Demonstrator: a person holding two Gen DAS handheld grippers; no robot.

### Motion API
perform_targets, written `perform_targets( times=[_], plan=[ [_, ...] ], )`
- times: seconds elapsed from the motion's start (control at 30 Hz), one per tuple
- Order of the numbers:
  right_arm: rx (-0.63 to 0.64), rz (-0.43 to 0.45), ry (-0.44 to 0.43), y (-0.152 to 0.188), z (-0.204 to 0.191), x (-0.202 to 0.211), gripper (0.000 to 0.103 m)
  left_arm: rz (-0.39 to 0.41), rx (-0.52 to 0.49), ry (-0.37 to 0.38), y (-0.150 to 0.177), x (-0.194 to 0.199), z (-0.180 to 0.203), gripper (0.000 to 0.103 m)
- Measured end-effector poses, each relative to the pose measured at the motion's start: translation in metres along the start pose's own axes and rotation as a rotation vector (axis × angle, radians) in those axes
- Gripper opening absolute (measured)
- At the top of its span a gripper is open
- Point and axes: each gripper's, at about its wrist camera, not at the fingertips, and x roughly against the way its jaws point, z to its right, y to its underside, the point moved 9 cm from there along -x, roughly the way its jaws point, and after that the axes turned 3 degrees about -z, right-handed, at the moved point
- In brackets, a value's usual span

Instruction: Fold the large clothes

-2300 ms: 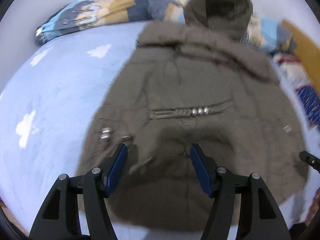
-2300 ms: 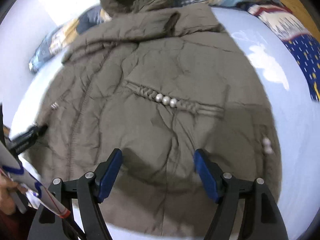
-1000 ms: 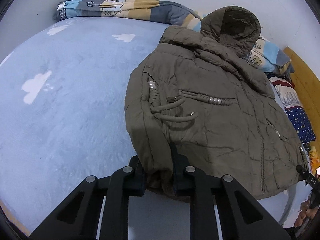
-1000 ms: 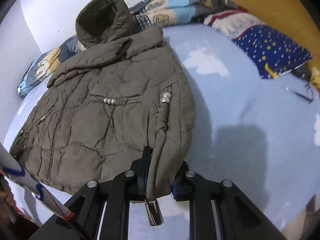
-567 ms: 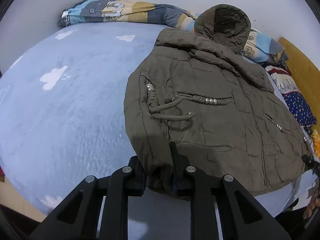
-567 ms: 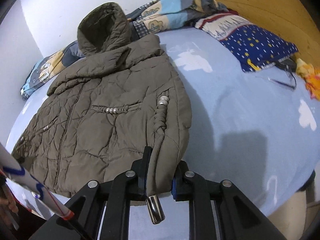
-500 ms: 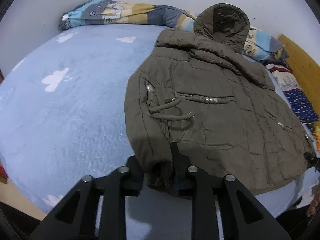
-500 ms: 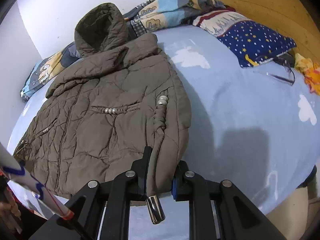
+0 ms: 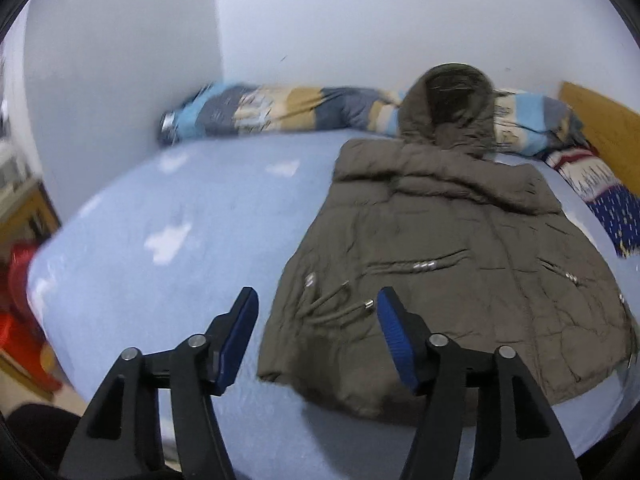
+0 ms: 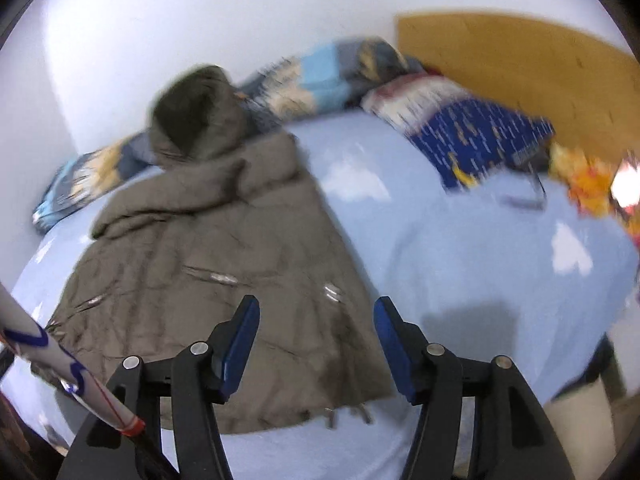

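An olive hooded puffer jacket [image 9: 448, 264] lies flat on the light blue bed [image 9: 168, 240], hood toward the far wall, hem toward me. Its drawstrings lie loose on the lower left. My left gripper [image 9: 314, 334] is open and empty, above the jacket's near left hem corner. In the right wrist view the jacket [image 10: 216, 264] lies left of centre on the bed [image 10: 460, 248]. My right gripper [image 10: 316, 340] is open and empty, above the jacket's near right hem corner.
A patterned quilt roll [image 9: 280, 114] lies along the far wall behind the hood. A dark blue starred pillow [image 10: 480, 136] and a wooden headboard [image 10: 520, 64] are at the right. Orange cloth [image 10: 588, 184] lies at the far right. A red object [image 9: 20, 300] sits beside the bed's left edge.
Both grippers were shut on the jacket's hem corners. Both have opened, let the jacket go and pulled back and up. The jacket now lies flat.
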Motion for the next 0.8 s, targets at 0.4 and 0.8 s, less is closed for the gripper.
perform_targets(
  times=[0.4, 0.8],
  plan=[
    [0.246, -0.197, -0.174, 0.053, -0.125, -0.047, 0.07, -0.102, -0.244, 0.083, 0.038, -0.041, 0.103, 0.066],
    [0.3, -0.302, -0.139, 0.094, -0.125, -0.078, 0.071, -0.2, -0.245, 0.094, 0.074, -0.067, 0.104, 0.068]
  ],
)
